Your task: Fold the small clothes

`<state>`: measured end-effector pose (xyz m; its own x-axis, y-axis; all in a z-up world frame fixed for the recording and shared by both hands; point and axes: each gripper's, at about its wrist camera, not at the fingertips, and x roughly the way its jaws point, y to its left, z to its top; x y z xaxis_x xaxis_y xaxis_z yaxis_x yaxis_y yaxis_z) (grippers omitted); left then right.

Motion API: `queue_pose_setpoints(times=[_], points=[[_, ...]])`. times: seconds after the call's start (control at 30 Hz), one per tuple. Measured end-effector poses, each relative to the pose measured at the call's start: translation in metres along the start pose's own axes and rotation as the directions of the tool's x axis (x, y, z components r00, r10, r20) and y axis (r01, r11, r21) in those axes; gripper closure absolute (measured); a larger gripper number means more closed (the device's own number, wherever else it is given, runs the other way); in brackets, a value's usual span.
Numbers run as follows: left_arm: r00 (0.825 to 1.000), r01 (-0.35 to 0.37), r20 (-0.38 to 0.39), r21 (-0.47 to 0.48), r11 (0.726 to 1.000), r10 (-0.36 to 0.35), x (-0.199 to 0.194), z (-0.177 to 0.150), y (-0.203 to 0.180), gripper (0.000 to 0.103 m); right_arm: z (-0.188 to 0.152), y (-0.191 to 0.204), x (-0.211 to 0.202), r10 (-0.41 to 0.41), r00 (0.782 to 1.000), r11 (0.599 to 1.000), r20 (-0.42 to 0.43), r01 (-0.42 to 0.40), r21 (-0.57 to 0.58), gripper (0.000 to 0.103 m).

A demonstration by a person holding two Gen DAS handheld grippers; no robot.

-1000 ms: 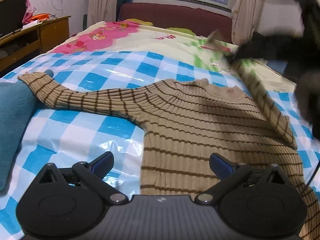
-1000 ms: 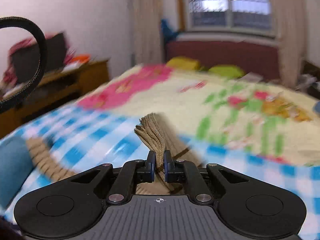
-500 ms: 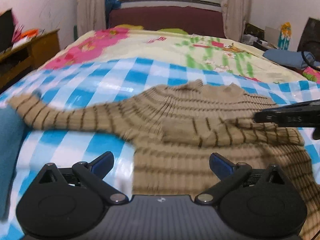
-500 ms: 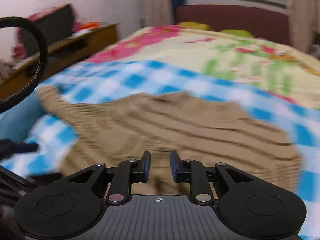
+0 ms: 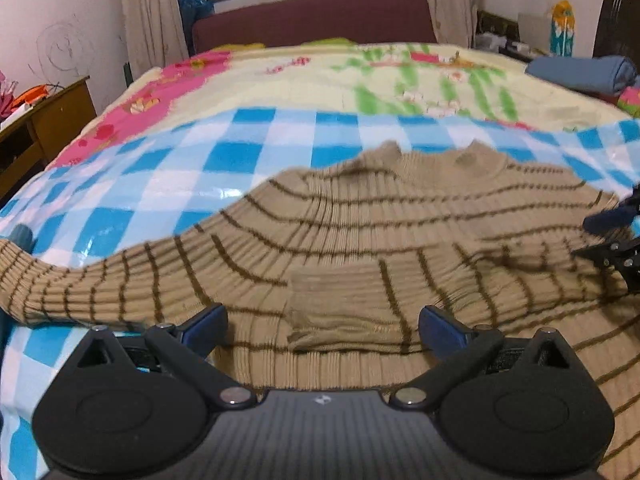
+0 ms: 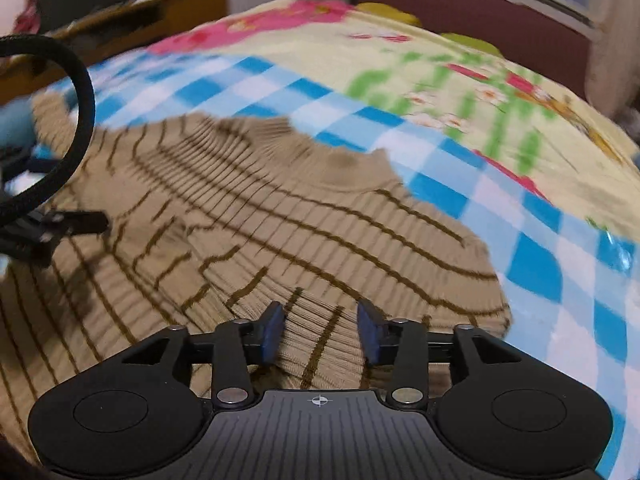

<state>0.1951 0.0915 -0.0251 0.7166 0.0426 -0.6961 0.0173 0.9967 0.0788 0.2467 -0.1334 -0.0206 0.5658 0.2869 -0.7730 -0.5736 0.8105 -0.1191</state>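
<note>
A tan sweater with thin brown stripes (image 5: pixel 400 216) lies flat on a blue-and-white checked sheet (image 5: pixel 224 152). Its right sleeve is folded across the chest, with the cuff (image 5: pixel 340 308) just ahead of my left gripper (image 5: pixel 322 326), which is wide open and empty. The other sleeve (image 5: pixel 80 284) stretches out to the left. My right gripper (image 6: pixel 320 334) is open and empty, low over the sweater's folded shoulder (image 6: pixel 360 264). Its tips show at the right edge of the left wrist view (image 5: pixel 616 236).
A floral bedspread (image 5: pixel 360 76) covers the far bed up to a dark red headboard (image 5: pixel 316 20). A wooden desk (image 5: pixel 44 120) stands at the left. A folded blue cloth (image 5: pixel 584 74) lies at the far right. A black cable (image 6: pixel 76 120) loops at the left of the right wrist view.
My right gripper carried the right sleeve over the chest, let it go and opened wider. My left gripper moved forward over the sweater and stayed open.
</note>
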Motion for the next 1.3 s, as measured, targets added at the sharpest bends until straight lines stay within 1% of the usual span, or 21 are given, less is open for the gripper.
queue_pose_setpoints(times=[0.03,0.13,0.23,0.27,0.3,0.37,0.43,0.5,0.53,0.57,0.63,0.73,0.83,0.9,0.97,1.07,1.1,1.17,1.2,1.23,1.3], points=[[1.0,-0.003,-0.006,-0.001,1.0,0.003,0.002,-0.001,0.0,0.0,0.001,0.001,0.006,-0.008,1.0,1.0,-0.006,0.008,-0.006,0.056],[1.0,-0.006,-0.012,-0.002,1.0,0.006,0.003,-0.002,0.003,0.0,0.005,-0.001,0.013,0.007,1.0,0.999,0.0,-0.007,0.031,0.058],[1.0,-0.025,-0.018,0.019,1.0,0.025,0.004,-0.002,0.005,0.0,0.006,0.004,0.014,0.038,0.999,0.998,0.0,-0.038,0.04,0.081],[0.999,-0.025,-0.025,0.029,0.999,0.026,0.005,-0.002,0.006,0.0,0.006,0.01,0.015,0.019,1.0,1.0,-0.003,-0.019,0.013,0.086],[0.999,-0.021,-0.026,0.032,0.999,0.021,0.006,-0.003,0.007,0.0,0.006,0.013,0.015,-0.004,1.0,1.0,-0.001,0.004,-0.004,0.087],[1.0,-0.017,-0.025,0.024,1.0,0.018,0.006,-0.002,0.01,0.0,0.007,0.009,0.015,-0.033,0.999,0.999,0.004,0.033,0.042,0.095],[0.999,-0.033,-0.011,0.008,0.999,0.033,0.004,0.0,0.012,0.0,0.01,0.001,0.014,-0.069,0.997,0.993,0.019,0.067,0.102,0.096],[0.995,-0.1,0.022,0.029,0.995,0.099,0.004,0.001,0.011,0.0,0.011,-0.006,0.015,-0.117,0.993,0.981,0.026,0.111,0.158,0.097],[0.99,-0.142,0.019,0.045,0.989,0.141,0.008,0.001,0.011,0.0,0.011,-0.007,0.018,-0.141,0.99,0.975,0.025,0.134,0.177,0.097],[0.988,-0.155,0.01,0.049,0.987,0.155,0.012,0.001,0.012,0.0,0.011,-0.009,0.02,-0.155,0.988,0.97,0.021,0.148,0.193,0.097],[0.992,-0.125,-0.014,0.011,0.992,0.125,0.015,0.0,0.02,0.0,0.01,-0.008,0.023,-0.155,0.988,0.966,0.004,0.151,0.211,0.096],[0.993,-0.121,-0.004,-0.009,0.993,0.121,0.008,-0.002,0.026,0.0,0.015,0.001,0.019,-0.185,0.983,0.972,-0.003,0.183,0.144,0.09],[0.992,-0.126,0.01,-0.038,0.991,0.127,-0.004,-0.006,0.036,0.0,0.023,0.016,0.0,-0.202,0.977,0.976,0.066,0.195,0.093,0.086],[0.992,-0.123,0.003,-0.079,0.989,0.124,-0.009,-0.009,0.046,0.0,0.03,0.033,-0.009,-0.129,0.986,0.991,0.11,0.124,0.05,0.086],[0.994,-0.112,-0.003,-0.114,0.987,0.113,-0.015,-0.012,0.055,0.0,0.038,0.057,-0.01,-0.028,0.991,0.999,0.134,0.03,-0.011,0.078],[0.995,-0.098,-0.006,-0.157,0.983,0.098,-0.029,-0.02,0.068,0.0,0.045,0.097,0.0,0.096,0.985,0.989,0.147,-0.078,-0.126,0.07],[0.995,-0.097,-0.001,-0.159,0.983,0.098,-0.035,-0.022,0.071,0.0,0.047,0.109,0.005,0.118,0.983,0.982,0.141,-0.094,-0.162,0.068],[0.995,-0.1,0.003,-0.151,0.983,0.102,-0.043,-0.027,0.075,0.0,0.049,0.128,0.015,0.151,0.981,0.968,0.124,-0.121,-0.22,0.057],[0.995,-0.099,0.003,-0.148,0.984,0.101,-0.047,-0.029,0.077,0.0,0.05,0.136,0.02,0.155,0.98,0.964,0.125,-0.122,-0.238,0.055],[0.995,-0.095,0.0,-0.149,0.984,0.096,-0.049,-0.032,0.079,0.0,0.052,0.142,0.025,0.15,0.981,0.962,0.126,-0.116,-0.246,0.054],[0.997,-0.082,-0.002,-0.156,0.984,0.083,-0.053,-0.035,0.082,0.0,0.057,0.146,0.037,0.128,0.983,0.969,0.13,-0.096,-0.23,0.057]])
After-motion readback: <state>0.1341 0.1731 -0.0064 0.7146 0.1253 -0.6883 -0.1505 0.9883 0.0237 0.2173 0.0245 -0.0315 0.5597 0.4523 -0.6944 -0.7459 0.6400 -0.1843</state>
